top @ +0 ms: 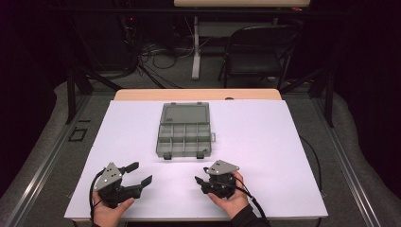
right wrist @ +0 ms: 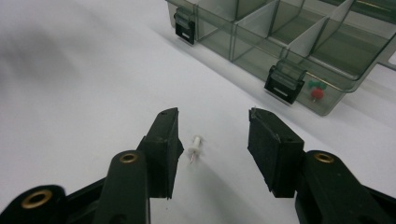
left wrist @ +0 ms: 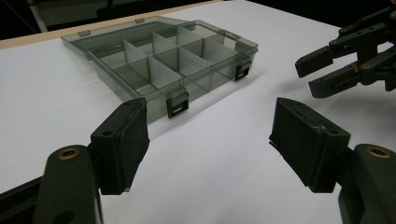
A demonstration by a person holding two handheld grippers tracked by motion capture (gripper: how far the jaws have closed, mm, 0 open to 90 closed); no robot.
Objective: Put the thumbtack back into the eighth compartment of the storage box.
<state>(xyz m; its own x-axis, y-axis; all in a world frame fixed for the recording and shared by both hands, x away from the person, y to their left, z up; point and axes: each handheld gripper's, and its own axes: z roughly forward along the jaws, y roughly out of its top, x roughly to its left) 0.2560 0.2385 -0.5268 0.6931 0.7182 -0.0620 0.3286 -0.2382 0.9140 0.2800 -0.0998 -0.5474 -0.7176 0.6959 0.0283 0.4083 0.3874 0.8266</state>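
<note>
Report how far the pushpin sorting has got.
Done: the organizer box lies open, and a red pin and a green one sit in a corner compartment. In hand: the right tool straddles a white pushpin on the table, pads not yet touching. Left: grip it and drop it in.

Three cameras: one fixed overhead, one riding each gripper.
High view: from above the near edge, facing forward and down over the whole table [top: 265,123], fairly far off. Left gripper view: low and close, looking past its jaws toward the compartment box [left wrist: 163,60] and the right gripper [left wrist: 322,74]. Right gripper view: nearer still, just above the surface, sharing that box's [right wrist: 299,42] latched front.
</note>
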